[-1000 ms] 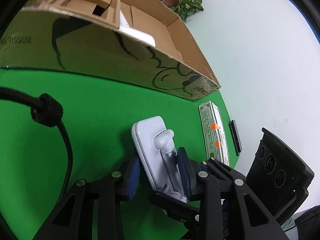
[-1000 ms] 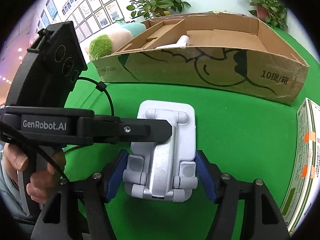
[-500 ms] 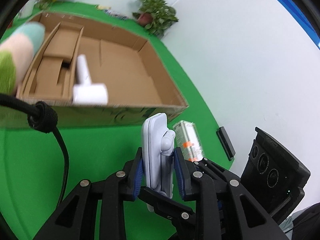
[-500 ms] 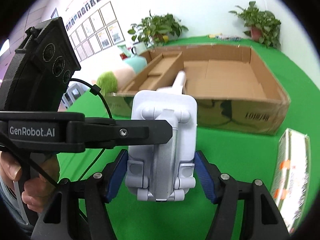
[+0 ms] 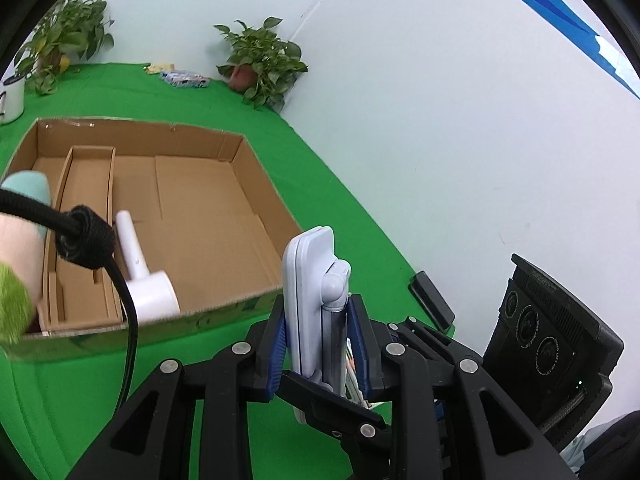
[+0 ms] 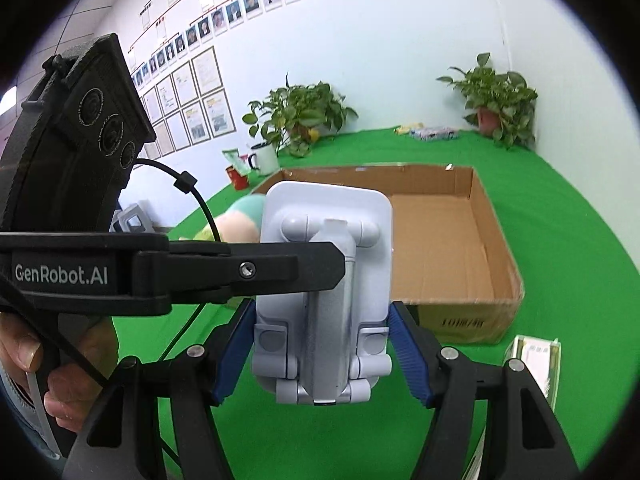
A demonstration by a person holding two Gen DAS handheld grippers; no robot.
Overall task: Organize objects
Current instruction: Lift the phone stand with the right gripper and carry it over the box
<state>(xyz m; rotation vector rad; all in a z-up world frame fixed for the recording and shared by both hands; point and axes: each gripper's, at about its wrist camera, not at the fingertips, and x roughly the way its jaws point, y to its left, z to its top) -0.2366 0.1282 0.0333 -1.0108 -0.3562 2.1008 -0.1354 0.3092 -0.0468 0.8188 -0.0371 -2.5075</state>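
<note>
A white folding phone stand (image 5: 310, 300) (image 6: 326, 300) is held upright in the air by both grippers. My left gripper (image 5: 318, 350) is shut on its thin sides. My right gripper (image 6: 322, 354) is shut on its wide lower part, and the left gripper's finger (image 6: 240, 270) crosses in front of it. Beyond it lies an open cardboard box (image 5: 208, 200) (image 6: 448, 248) on the green table, with a white hair dryer (image 5: 140, 276) inside at its near left.
A plush toy (image 5: 20, 248) (image 6: 236, 224) lies left of the box. A boxed pack (image 6: 536, 360) lies on the table right of the grippers, a black remote (image 5: 432, 304) near the wall. Potted plants (image 5: 260, 64) (image 6: 496, 100) and a mug (image 6: 264, 158) stand at the back.
Both grippers have lifted the phone stand off the table and raised it upright; the box now appears lower, with its inside open to view.
</note>
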